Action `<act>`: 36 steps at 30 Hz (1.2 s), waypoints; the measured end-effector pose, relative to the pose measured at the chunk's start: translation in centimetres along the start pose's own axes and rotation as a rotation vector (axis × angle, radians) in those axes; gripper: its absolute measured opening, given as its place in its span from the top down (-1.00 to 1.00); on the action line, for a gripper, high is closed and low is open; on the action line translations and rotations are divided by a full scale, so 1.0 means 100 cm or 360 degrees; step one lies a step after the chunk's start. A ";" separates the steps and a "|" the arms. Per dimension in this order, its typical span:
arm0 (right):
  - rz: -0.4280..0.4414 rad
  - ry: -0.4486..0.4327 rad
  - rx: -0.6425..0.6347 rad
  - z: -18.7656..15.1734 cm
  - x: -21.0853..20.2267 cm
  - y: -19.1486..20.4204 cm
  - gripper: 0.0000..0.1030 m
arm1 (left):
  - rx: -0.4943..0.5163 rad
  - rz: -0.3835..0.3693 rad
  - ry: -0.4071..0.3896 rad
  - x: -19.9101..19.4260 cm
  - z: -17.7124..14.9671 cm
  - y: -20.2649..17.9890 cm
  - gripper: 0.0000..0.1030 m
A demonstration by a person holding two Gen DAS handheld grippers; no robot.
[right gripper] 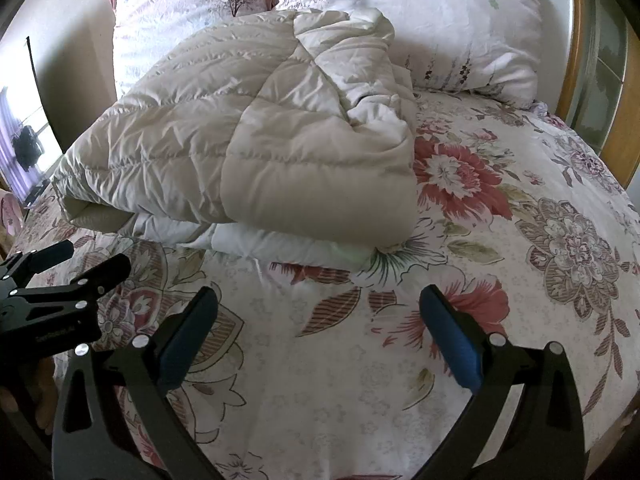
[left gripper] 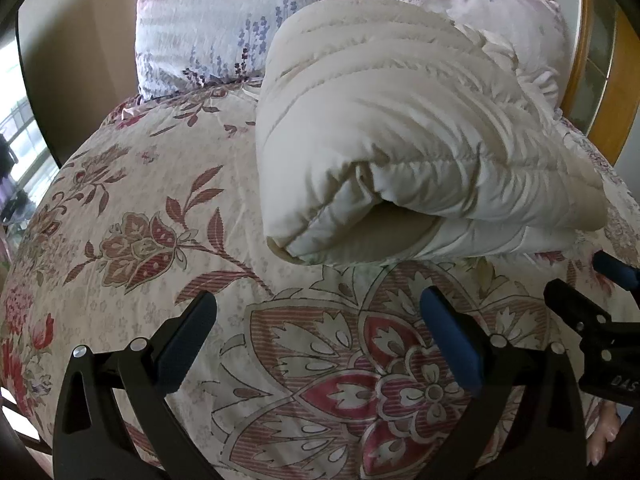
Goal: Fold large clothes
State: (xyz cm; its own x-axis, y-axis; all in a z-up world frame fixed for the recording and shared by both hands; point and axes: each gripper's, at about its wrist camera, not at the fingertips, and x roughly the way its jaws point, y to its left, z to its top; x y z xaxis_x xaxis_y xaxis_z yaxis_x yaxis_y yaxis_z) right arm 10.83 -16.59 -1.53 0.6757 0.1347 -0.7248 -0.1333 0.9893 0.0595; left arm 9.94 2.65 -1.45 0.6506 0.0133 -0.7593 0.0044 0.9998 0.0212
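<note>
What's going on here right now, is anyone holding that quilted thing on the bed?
Nobody holds it. The cream quilted padded bundle lies folded on the floral bedspread, just in front of the pink printed pillows. A person holds both tools low over the bedspread, short of the bundle: the left gripper and the right gripper are each open and empty, side by side. The fold looks loose, with a paler layer showing underneath at the near edge.

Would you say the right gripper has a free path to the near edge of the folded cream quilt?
Probably yes: the right gripper is open, and only bare floral bedspread lies between it and the folded cream quilt.
</note>
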 end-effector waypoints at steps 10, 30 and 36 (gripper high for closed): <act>0.0011 0.0014 -0.0001 0.000 0.004 0.001 -0.96 | 0.0000 0.0004 -0.0001 -0.001 0.000 0.000 -0.97; 0.0018 0.0030 0.0020 0.000 0.007 0.002 -0.96 | -0.0003 0.0003 0.0008 0.000 0.000 0.000 -0.97; 0.0024 0.0037 0.0024 0.001 0.008 0.002 -0.96 | -0.0004 0.0004 0.0009 0.000 0.000 0.000 -0.97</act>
State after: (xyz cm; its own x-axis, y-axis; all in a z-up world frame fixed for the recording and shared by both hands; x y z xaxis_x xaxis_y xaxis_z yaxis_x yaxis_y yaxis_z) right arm 11.38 -16.30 -2.03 0.6566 0.1481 -0.7395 -0.1320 0.9880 0.0807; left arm 9.95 2.60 -1.43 0.6465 0.0157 -0.7628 0.0008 0.9998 0.0212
